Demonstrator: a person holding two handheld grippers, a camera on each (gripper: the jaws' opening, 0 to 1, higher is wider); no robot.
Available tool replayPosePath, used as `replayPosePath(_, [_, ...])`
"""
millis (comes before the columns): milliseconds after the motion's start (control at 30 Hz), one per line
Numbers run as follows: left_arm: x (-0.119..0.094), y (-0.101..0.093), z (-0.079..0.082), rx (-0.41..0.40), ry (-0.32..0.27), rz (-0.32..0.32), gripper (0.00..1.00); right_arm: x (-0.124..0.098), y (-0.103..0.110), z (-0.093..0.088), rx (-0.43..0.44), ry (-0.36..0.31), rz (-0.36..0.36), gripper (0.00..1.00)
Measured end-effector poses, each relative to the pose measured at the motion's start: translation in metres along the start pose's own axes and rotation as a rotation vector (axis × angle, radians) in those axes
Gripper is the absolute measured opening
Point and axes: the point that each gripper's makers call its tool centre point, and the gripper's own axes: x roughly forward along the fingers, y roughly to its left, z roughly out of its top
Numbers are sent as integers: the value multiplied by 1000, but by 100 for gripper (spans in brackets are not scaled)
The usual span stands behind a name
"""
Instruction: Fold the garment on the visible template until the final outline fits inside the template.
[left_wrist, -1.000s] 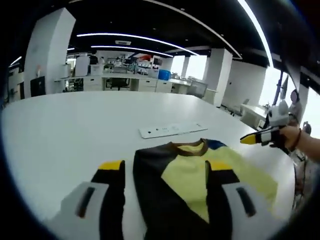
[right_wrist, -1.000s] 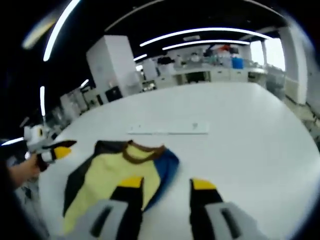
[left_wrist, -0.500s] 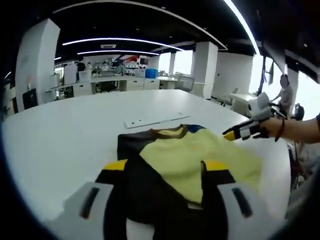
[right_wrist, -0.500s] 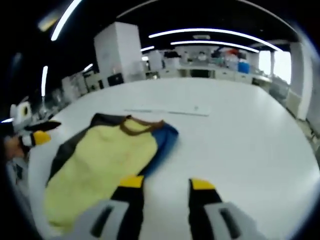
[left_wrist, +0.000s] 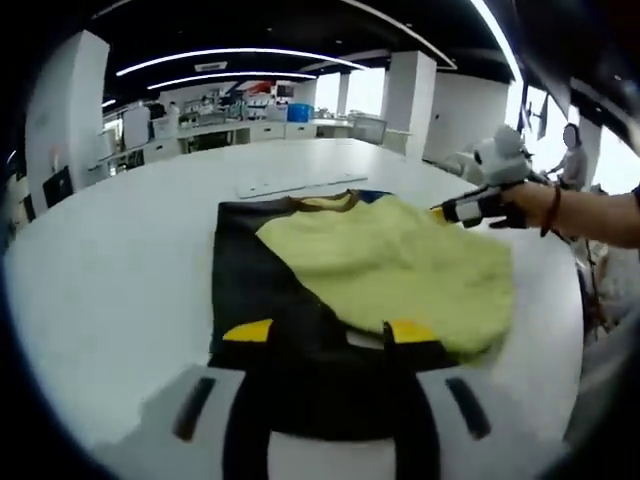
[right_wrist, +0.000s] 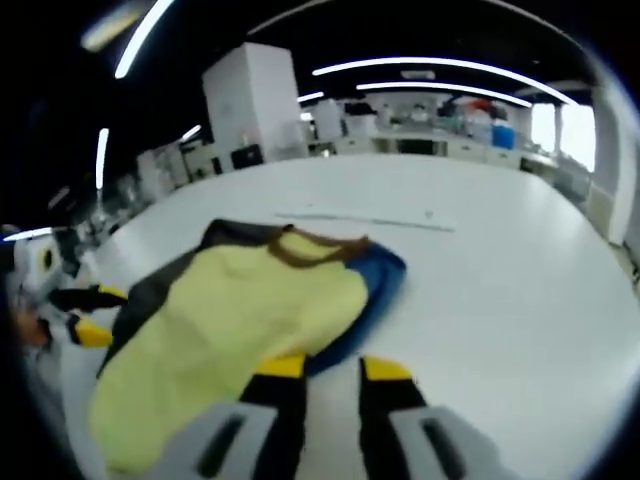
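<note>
Both grippers had come in closer to the garment (left_wrist: 370, 270) than they were a second before, so that it spread wider across each view. It lay flat on the white table (left_wrist: 110, 270), one garment only, yellow over the middle with black along one side, blue along the other and a brown collar at the far end.

Beyond the collar, well apart from it, lay one long white strip (left_wrist: 290, 186) on the table; whether this was the template could not be told. Nothing stood between either gripper and the cloth. Farther off were white pillars, desks and ceiling lights.

The left gripper (left_wrist: 330, 335) hung over the near black edge of the garment with its jaws parted widely and nothing between them. In the left gripper view the right gripper (left_wrist: 470, 207) came in from the right, carried by a hand (left_wrist: 530, 203), its yellow tip just at the yellow cloth's edge; contact could not be judged.

The right gripper (right_wrist: 335, 372) stood at the blue edge, its jaws apart by a narrow gap, holding nothing that could be seen. Its view showed the blue side (right_wrist: 375, 290) clearly, and the left gripper (right_wrist: 85, 315) at the far left beside the black edge. Two grippers in all.
</note>
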Motion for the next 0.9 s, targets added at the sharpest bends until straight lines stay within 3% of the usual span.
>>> replayPosePath(133, [4, 0, -5, 27, 8, 19, 34, 3, -1, 0, 15, -11, -26, 9])
replayPosePath(200, [5, 0, -1, 19, -18, 13, 33, 6, -2, 1, 11, -15, -36, 9])
replayPosePath(267, [8, 3, -7, 22, 8, 22, 32, 10, -4, 4, 8, -14, -41, 9])
replayPosePath(367, [12, 6, -12, 21, 23, 31, 28, 13, -1, 5, -24, -4, -61, 7])
replayPosePath(533, [15, 8, -15, 29, 38, 41, 23, 13, 5, 4, -160, 26, -120, 6])
replayPosePath(633, [15, 14, -16, 17, 38, 63, 20, 14, 8, 3, -136, 30, -107, 0])
replayPosePath(733, [14, 19, -16, -36, 45, 97, 10, 13, 1, 4, -52, 18, -131, 0])
replayPosePath(800, [13, 21, -15, -132, 51, 112, 3, 14, 2, 5, -15, 8, -128, 0])
replayPosePath(900, [16, 30, -15, -164, 50, 101, 1, 16, 2, 5, -22, 7, -128, 0])
